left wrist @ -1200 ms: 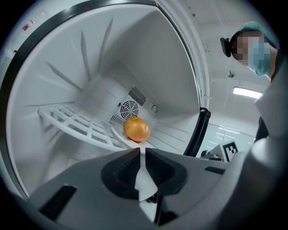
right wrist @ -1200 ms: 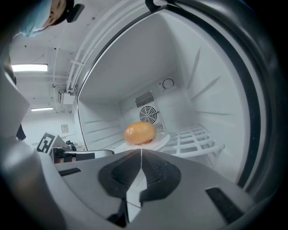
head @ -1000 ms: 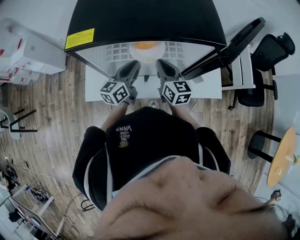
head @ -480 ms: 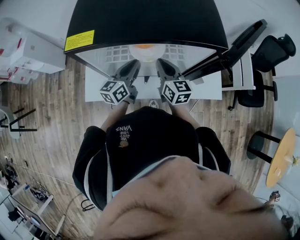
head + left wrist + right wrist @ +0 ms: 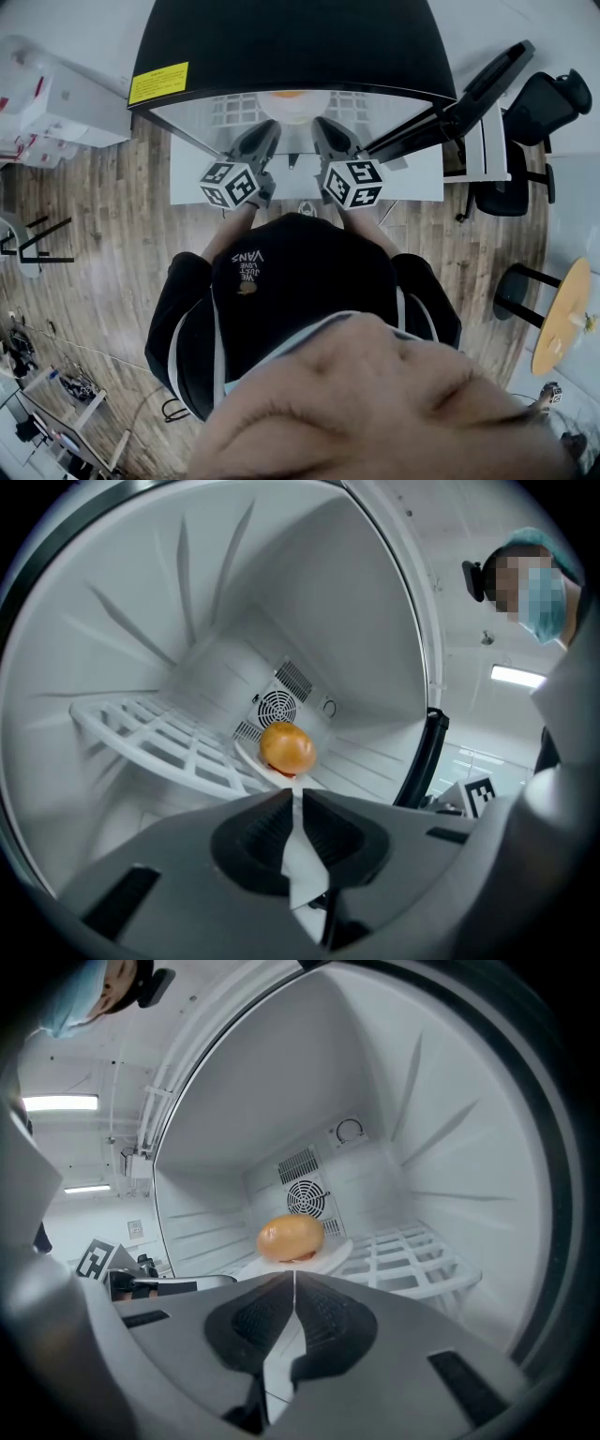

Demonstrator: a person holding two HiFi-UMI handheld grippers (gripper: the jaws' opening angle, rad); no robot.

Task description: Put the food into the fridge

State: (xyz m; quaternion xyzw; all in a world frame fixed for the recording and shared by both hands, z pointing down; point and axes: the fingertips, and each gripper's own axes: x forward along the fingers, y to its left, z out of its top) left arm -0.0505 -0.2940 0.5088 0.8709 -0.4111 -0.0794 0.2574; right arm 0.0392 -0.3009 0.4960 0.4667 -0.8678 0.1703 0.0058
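An orange-brown bun (image 5: 292, 93) lies on a white plate (image 5: 292, 111) inside the open black fridge (image 5: 291, 37). My left gripper (image 5: 273, 131) and right gripper (image 5: 322, 129) reach into the fridge side by side, each shut on the plate's near rim. In the left gripper view the bun (image 5: 287, 748) sits just past the left gripper (image 5: 293, 797), with the plate (image 5: 302, 855) pinched between the jaws. The right gripper view shows the bun (image 5: 292, 1238) on the plate (image 5: 334, 1254) beyond the right gripper (image 5: 293, 1277). I cannot tell whether the plate rests on the white wire shelf (image 5: 412, 1251).
The fridge door (image 5: 473, 84) stands open to the right. A fan vent (image 5: 306, 1198) is in the fridge's back wall. The fridge stands on a white stand (image 5: 187, 178). A black office chair (image 5: 548, 98) and a round wooden table (image 5: 562, 319) stand at the right, white boxes (image 5: 56, 103) at the left.
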